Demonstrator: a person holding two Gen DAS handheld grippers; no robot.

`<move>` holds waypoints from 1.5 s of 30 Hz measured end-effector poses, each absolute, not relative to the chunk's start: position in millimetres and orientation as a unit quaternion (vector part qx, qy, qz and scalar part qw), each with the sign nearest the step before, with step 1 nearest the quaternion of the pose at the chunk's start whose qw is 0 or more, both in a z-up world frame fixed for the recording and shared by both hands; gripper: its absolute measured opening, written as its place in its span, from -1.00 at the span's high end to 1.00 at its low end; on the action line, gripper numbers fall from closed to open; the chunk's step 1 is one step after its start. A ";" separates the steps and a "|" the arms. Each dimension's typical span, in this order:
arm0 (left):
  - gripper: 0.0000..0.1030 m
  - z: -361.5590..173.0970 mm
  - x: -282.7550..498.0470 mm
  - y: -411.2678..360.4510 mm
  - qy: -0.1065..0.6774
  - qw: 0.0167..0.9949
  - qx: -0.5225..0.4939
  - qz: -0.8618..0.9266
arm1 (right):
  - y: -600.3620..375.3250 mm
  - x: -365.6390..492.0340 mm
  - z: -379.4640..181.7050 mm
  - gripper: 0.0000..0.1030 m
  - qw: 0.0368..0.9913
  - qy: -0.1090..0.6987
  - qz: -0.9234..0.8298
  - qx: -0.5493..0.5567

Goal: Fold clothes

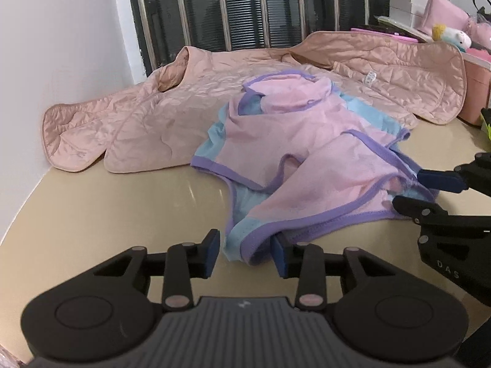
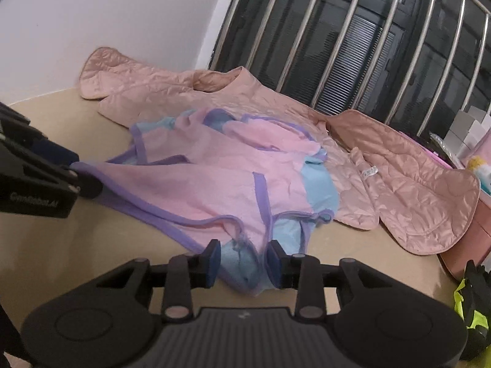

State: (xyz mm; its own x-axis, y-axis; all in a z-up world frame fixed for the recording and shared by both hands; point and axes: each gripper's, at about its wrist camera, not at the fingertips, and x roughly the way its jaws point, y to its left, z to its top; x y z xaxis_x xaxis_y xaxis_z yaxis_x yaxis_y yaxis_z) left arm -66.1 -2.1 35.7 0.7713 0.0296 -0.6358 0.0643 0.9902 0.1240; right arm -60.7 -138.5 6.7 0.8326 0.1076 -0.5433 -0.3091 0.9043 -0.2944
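Wall (image 1: 61, 46): plain white, smooth, at the far left behind the table.
Table (image 1: 107, 202): beige, glossy, with a rounded edge.
Quilted jacket (image 1: 138, 122): dusty-pink satin, stitched in curved lines, spread flat along the back of the table, sleeves out to both sides.
Small garment (image 1: 307, 153): soft pink knit with sky-blue panels and purple binding, crumpled, lying partly on the jacket's front edge and partly on the table.
Left gripper (image 1: 247, 253): black with blue pads, jaws wide apart around the garment's near blue-and-purple corner.
Right gripper (image 2: 244, 262): same build, jaws spread around another blue corner of the hem.
Window bars (image 2: 353, 46): metal rods over dark glass.
Clutter (image 1: 445, 24): white boxes, pink bags and a plush toy at the far right.
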 end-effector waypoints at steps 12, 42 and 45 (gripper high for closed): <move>0.78 31.3 -63.2 -12.3 0.313 0.944 0.102 -0.006 | -132.6 -66.4 -0.7 0.23 0.938 0.223 0.028 -0.264; 0.66 63.9 -144.2 -19.9 0.263 0.952 0.143 0.067 | -158.4 -149.9 40.0 0.88 0.956 0.212 0.049 -0.198; 0.86 66.9 -143.7 -13.0 0.272 0.953 0.118 0.056 | -157.4 -153.2 38.9 0.80 0.955 0.210 0.076 -0.194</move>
